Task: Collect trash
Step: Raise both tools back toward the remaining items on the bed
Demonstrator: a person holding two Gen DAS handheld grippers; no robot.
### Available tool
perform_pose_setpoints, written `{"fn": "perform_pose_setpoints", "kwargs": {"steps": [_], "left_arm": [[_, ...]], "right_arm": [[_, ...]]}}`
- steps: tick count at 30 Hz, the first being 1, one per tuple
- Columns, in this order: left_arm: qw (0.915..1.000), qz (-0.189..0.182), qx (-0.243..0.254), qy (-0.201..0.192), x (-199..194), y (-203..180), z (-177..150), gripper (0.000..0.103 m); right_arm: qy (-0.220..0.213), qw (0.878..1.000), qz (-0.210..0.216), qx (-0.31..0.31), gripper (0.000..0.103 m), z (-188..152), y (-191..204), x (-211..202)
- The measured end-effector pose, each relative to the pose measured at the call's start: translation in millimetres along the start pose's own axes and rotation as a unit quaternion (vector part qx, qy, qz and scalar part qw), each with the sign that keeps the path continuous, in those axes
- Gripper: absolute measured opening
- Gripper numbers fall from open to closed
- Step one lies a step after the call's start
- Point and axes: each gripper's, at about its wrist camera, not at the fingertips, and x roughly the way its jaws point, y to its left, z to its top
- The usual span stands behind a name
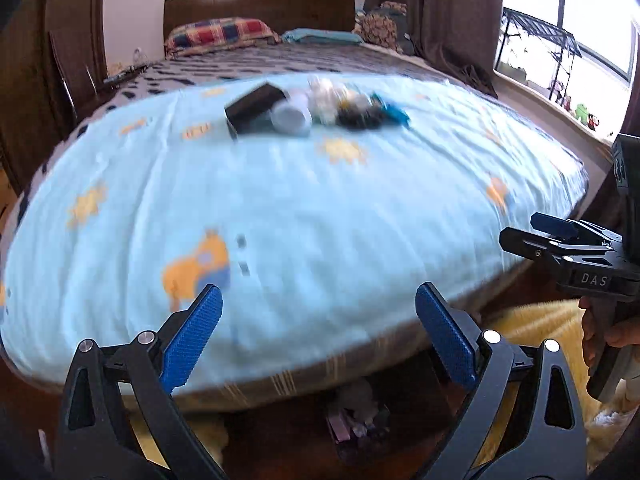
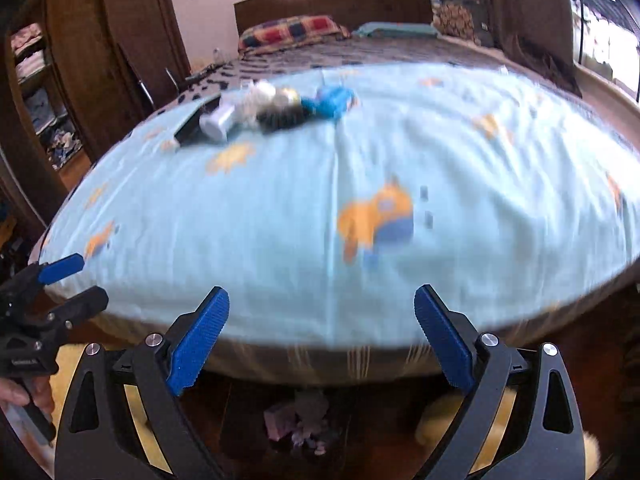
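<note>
A pile of trash lies far off on the light blue bedsheet (image 1: pixel 304 208): a black box (image 1: pixel 252 110), a white cup on its side (image 1: pixel 292 118), crumpled white wrappers (image 1: pixel 326 92), a black clump (image 1: pixel 358 118) and a blue wrapper (image 1: pixel 394 112). The right wrist view shows the same pile: box (image 2: pixel 196 122), cup (image 2: pixel 218 122), blue wrapper (image 2: pixel 332 102). My left gripper (image 1: pixel 319 334) is open and empty at the bed's near edge. My right gripper (image 2: pixel 321 334) is open and empty there too. Each shows in the other's view, the right gripper (image 1: pixel 560 236) and the left gripper (image 2: pixel 68 280). Both frames are blurred.
The bed has a wooden headboard (image 1: pixel 260 4), a checked pillow (image 1: pixel 220 34) and a teal pillow (image 1: pixel 320 36). A wardrobe (image 2: pixel 92 60) stands left, a window (image 1: pixel 560 32) with curtains right. Clutter (image 1: pixel 356 416) lies on the floor under the bed's edge, by a yellow rug (image 1: pixel 532 324).
</note>
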Motion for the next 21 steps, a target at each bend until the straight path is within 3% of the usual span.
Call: {"fn": "perform_pose_setpoints", "kwargs": {"steps": [14,21], "left_arm": [[1.0,-0.001,0.003,0.002,63,18,77,0.092],[0.9996,-0.004,-0.014,0.024,108,26,106,0.078]], "right_arm": [[-0.025,0.999,-0.017,0.031,0.094,98,-16,53],[-0.03,0.999,-0.028,0.032,0.09,133,-13,86]]}}
